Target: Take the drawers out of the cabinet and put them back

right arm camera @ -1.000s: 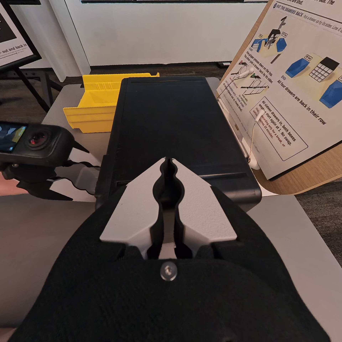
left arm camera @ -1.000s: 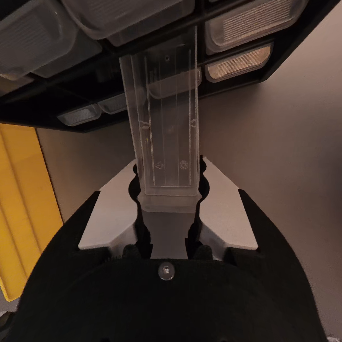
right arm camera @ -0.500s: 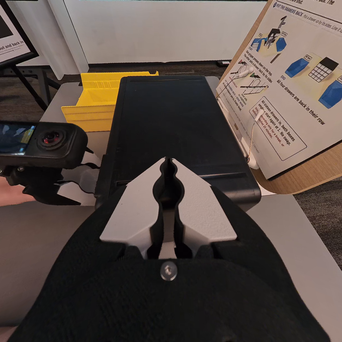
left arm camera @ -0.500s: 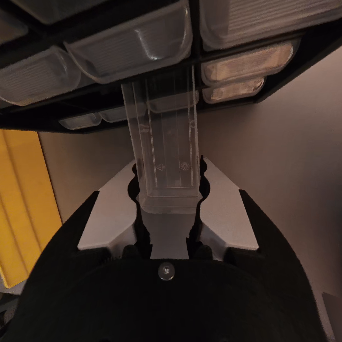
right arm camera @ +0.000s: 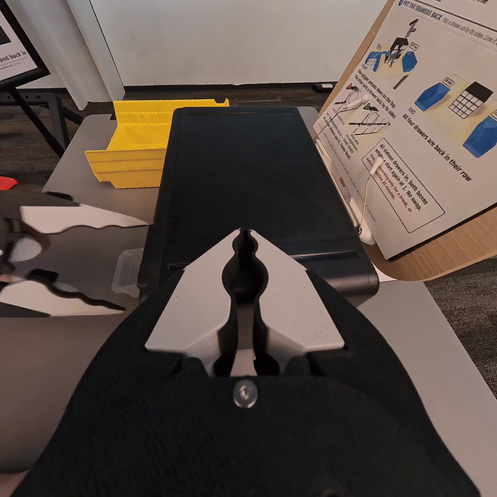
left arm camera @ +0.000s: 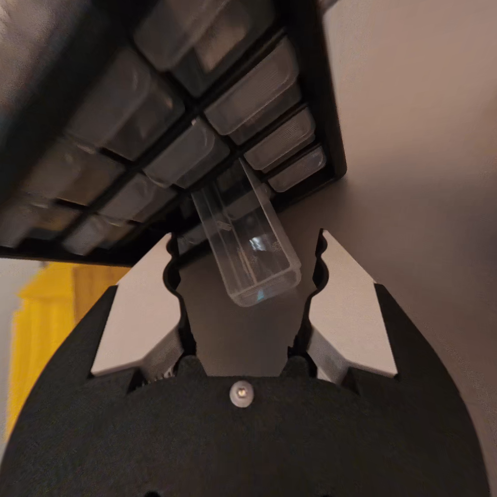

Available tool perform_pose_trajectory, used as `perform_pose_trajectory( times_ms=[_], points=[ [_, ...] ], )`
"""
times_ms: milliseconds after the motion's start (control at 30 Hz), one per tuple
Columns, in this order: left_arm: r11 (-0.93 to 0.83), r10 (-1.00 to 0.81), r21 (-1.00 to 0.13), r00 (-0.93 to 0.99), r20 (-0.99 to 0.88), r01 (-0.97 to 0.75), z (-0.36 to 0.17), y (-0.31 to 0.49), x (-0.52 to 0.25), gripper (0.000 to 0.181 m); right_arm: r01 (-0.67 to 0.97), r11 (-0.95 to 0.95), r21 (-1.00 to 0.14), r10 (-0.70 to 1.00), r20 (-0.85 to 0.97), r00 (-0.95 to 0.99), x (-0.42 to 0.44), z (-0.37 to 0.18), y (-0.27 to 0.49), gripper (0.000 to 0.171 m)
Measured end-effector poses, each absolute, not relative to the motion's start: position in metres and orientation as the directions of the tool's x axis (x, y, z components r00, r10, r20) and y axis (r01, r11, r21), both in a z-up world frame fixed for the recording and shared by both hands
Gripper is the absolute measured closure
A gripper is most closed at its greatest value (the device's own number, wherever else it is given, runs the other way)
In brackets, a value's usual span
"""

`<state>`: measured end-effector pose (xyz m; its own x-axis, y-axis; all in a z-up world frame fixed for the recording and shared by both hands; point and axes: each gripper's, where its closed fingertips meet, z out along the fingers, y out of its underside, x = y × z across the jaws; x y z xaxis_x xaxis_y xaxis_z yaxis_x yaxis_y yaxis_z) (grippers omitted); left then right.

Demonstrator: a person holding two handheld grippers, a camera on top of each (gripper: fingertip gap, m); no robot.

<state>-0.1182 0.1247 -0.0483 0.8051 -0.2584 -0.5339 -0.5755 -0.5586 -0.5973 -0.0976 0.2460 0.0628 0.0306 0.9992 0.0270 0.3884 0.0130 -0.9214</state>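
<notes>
The black cabinet [left arm camera: 333, 113] holds several clear drawers in its front grid. One clear drawer [left arm camera: 255, 258] sticks partway out of a lower slot and hangs tilted. My left gripper [left arm camera: 246, 242] is open, its fingers apart on either side of the drawer's front end without touching it. In the right wrist view the cabinet's black top [right arm camera: 250, 174] lies ahead and the drawer's end [right arm camera: 127, 271] pokes out at its left face. My right gripper [right arm camera: 244, 231] is shut and empty, resting over the cabinet's near top edge. The left gripper [right arm camera: 129, 266] shows open at the left.
A yellow bin [right arm camera: 134, 153] stands on the grey table [right arm camera: 416, 363] behind and left of the cabinet; it also shows in the left wrist view [left arm camera: 45, 336]. An instruction board [right arm camera: 416, 121] on a wooden stand leans at the right. A black-framed sign stand [right arm camera: 16, 61] is far left. My hands' fingertips stand some 15 cm from each other.
My left gripper has opened and let go of the clear drawer, which now hangs tilted from its slot. The left gripper has swung and pulled back slightly. The right gripper has not moved.
</notes>
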Motion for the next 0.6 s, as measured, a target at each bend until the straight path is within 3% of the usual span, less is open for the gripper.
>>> perform_pose_trajectory(
  times_ms=[200, 300, 400, 500, 600],
  points=[
    [-0.351, -0.381, -0.413, 0.531, -0.757, -0.841, -0.058, 0.085, -0.123, 0.102, 0.388, 0.008, -0.922, 0.999, 0.02, 0.028, -0.098, 0.063, 0.246, 0.171],
    [-0.299, -0.364, -0.31, 0.408, -0.838, -0.903, -0.067, 0.086, -0.136, 0.118, 0.377, -0.008, -0.926, 1.0, 0.001, 0.024, -0.097, 0.063, 0.246, 0.171],
    [-0.275, -0.373, -0.278, 0.368, -0.852, -0.92, -0.072, 0.089, -0.138, 0.121, 0.367, -0.015, -0.93, 1.0, -0.011, 0.012, -0.097, 0.063, 0.246, 0.171],
    [-0.223, -0.332, -0.322, 0.382, -0.862, -0.92, -0.06, 0.089, -0.131, 0.122, 0.358, -0.026, -0.933, 1.0, -0.027, 0.001, -0.097, 0.063, 0.246, 0.171],
    [-0.268, -0.31, -0.552, 0.613, -0.727, -0.79, -0.054, 0.088, -0.12, 0.121, 0.353, -0.027, -0.935, 1.0, -0.031, -0.004, -0.097, 0.063, 0.246, 0.171]
  ],
)
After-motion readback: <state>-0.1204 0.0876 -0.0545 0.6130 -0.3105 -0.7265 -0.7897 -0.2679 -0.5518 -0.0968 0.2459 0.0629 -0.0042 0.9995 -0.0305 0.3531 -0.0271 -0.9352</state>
